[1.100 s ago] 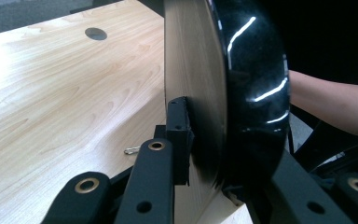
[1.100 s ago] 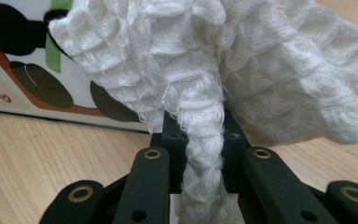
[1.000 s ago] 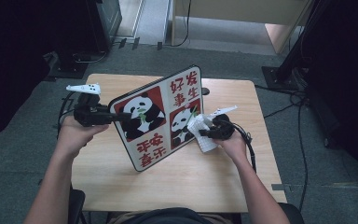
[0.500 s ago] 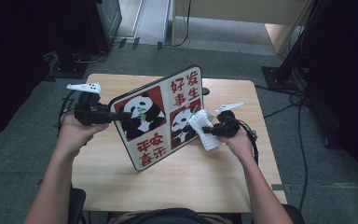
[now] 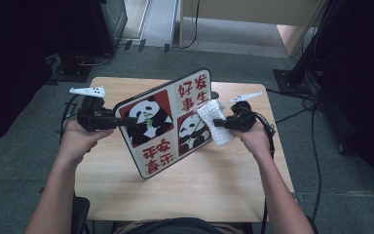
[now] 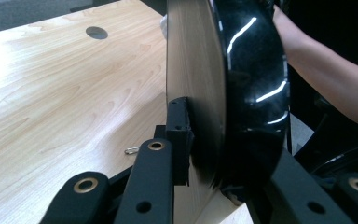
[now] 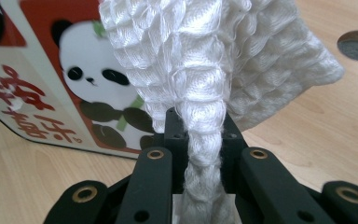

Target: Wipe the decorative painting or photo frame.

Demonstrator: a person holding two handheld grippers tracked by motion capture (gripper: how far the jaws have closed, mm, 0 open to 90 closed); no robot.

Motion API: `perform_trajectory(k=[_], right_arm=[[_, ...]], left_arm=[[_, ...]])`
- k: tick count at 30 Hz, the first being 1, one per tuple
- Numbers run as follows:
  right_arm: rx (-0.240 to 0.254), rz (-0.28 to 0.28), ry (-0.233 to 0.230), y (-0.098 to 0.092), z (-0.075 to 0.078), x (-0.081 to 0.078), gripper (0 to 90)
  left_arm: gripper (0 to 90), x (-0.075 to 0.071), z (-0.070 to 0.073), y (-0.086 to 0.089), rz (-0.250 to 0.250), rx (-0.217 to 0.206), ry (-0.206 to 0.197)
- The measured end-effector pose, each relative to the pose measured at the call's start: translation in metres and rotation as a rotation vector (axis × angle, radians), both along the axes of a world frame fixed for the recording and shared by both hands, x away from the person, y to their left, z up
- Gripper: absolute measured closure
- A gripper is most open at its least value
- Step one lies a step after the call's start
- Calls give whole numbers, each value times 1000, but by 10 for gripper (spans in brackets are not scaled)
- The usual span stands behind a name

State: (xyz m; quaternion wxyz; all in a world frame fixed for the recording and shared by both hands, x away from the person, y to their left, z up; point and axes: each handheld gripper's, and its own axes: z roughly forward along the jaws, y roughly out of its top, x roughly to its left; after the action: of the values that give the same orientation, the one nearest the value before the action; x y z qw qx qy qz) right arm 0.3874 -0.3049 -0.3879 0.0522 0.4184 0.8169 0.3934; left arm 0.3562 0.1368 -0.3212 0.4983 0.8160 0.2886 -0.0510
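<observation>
Both forearms came in from the bottom of the high view, bare and spread apart, elbows low and hands raised toward the middle of the frame. The left hand (image 5: 80,139) wrapped the body of the left gripper (image 5: 121,122), which pointed level toward the person's right; in the left gripper view its two black jaws stood pressed in from either side, clamped tight. The right hand (image 5: 253,136) held the right gripper (image 5: 219,123) pointing back toward the left one, wrist apparently a little cocked. In the right gripper view its jaws were pinched together.
</observation>
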Motion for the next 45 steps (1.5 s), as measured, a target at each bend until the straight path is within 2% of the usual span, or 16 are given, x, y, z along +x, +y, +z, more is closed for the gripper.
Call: perform_trajectory(k=[1,4,5,8,10,11,14,20,22,29,31,32,34,37,38,45], right_arm=[[-6,2,0,1,11,0,801],[1,5,-9,2,20,0,801],[2,14,-25,2,30,1,800],[11,24,-36,3,44,4,800],[7,23,-41,4,49,5,800],[3,27,-50,4,58,6,800],[-8,26,-57,5,71,9,800],[3,29,-58,5,86,13,799],[-11,32,-64,7,92,15,800],[-36,46,-94,15,117,17,799],[-44,52,-111,19,130,19,799],[-44,52,-111,19,130,19,799],[-40,58,-118,24,142,22,798],[-39,58,-123,28,149,22,798],[-40,67,-132,34,156,23,798],[-56,83,-129,50,167,31,797]], left_arm=[[775,0,0,1,-4,-1,1],[775,1,0,1,-5,-2,2],[774,1,0,0,-6,-2,3],[774,0,0,1,-7,0,4],[773,0,0,1,-8,-3,4],[773,0,-1,1,-6,-4,5],[772,0,-1,1,-8,-4,5],[772,0,0,1,-9,-4,8],[772,0,-1,1,-9,-4,9],[771,1,-1,1,-10,-9,9],[768,1,-2,2,-10,-18,13],[768,1,-2,2,-10,-18,13],[769,1,-2,2,-9,-18,12],[770,1,-2,2,-8,-18,10],[770,1,-2,1,-9,-16,9],[772,0,-2,1,-7,-15,5]])
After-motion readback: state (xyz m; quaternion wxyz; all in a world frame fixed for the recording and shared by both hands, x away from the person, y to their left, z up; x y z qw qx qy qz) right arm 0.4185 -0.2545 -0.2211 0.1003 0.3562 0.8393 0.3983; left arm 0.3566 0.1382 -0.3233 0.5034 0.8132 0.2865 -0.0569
